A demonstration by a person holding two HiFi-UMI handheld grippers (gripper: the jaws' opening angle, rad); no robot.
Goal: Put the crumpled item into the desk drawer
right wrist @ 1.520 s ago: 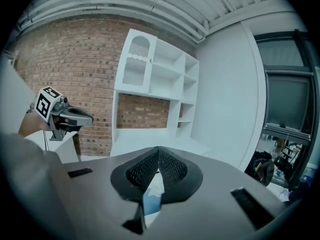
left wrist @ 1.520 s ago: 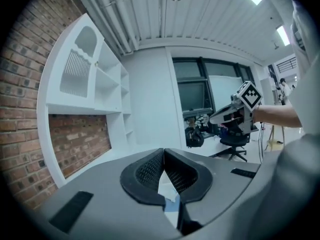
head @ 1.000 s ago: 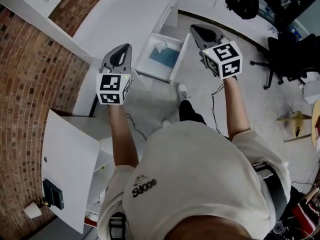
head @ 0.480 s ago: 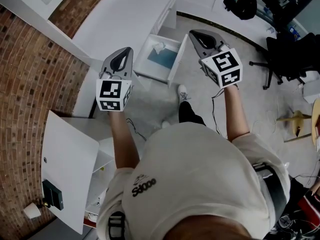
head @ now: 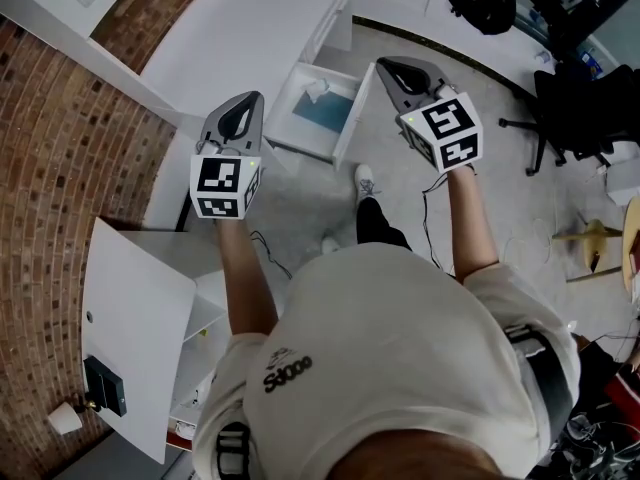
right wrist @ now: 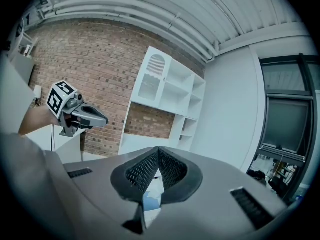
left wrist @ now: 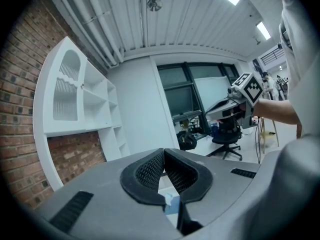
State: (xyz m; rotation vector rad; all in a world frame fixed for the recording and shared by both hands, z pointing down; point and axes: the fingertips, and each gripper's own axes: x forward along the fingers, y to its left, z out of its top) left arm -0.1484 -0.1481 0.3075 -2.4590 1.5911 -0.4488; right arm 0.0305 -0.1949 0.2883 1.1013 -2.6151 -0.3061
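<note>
In the head view there are two tools: the left tool (head: 247, 103) at centre left and the right tool (head: 388, 65) at upper centre, on either side of one open drawer (head: 352, 116) of the white table (head: 250, 38). One crumpled item (head: 318, 90) lies inside the drawer beside a blue sheet (head: 328, 115); it is too small to make out its details. In the left gripper view the jaws are pressed together, with nothing between them. In the right gripper view the jaws also meet and are empty.

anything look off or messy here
Nothing is spilled or broken. The desk drawer stands pulled open with the crumpled item lying inside it, and a white cabinet door at lower left hangs open too.
</note>
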